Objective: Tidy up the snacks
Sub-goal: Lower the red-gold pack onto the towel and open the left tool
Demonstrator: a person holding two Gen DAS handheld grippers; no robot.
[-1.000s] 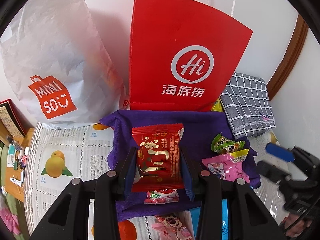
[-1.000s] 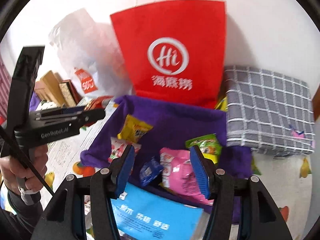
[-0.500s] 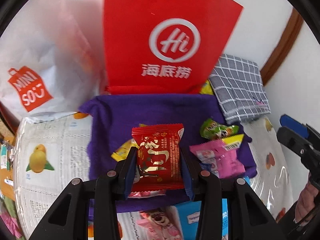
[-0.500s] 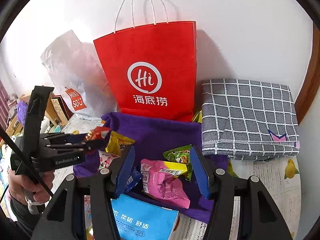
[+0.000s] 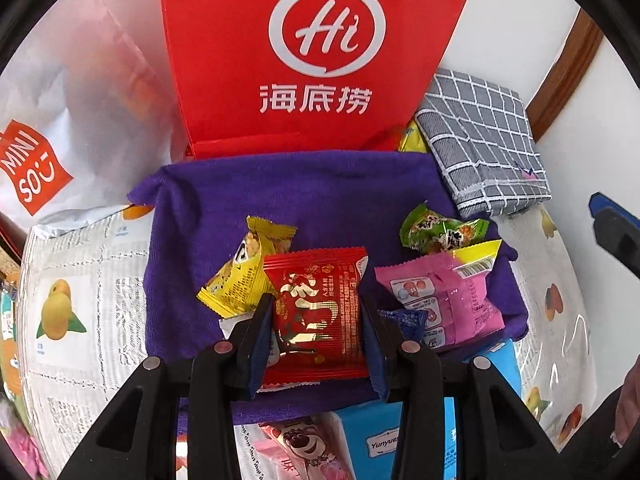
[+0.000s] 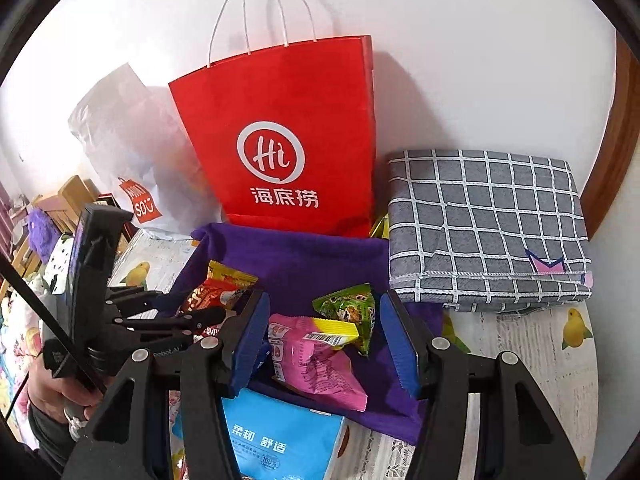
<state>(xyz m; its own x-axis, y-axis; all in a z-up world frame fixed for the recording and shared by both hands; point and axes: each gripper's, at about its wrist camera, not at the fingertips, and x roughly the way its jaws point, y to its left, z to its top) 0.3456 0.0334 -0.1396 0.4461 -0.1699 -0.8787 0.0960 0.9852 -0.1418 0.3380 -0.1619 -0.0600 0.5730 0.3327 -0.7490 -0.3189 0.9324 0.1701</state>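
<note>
Left gripper [image 5: 318, 316] tilts downward, fingers [image 5: 260, 332] clamped on a packet [image 5: 316, 300]; right gripper [image 6: 326, 340] hangs open, empty

glossy foil red packet [image 5: 316, 312], fuzzy purple cloth [image 5: 304, 192], matt paper bag [image 5: 312, 56]

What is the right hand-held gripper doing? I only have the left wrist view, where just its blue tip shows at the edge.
Observer: The right hand-held gripper is open and holds nothing; the pink packet lies on the purple cloth in front of it.
Operator: Does the red bag have handles? My view crops its top.
Observer: Yes. The red bag has white cord handles standing up above its rim.
</note>
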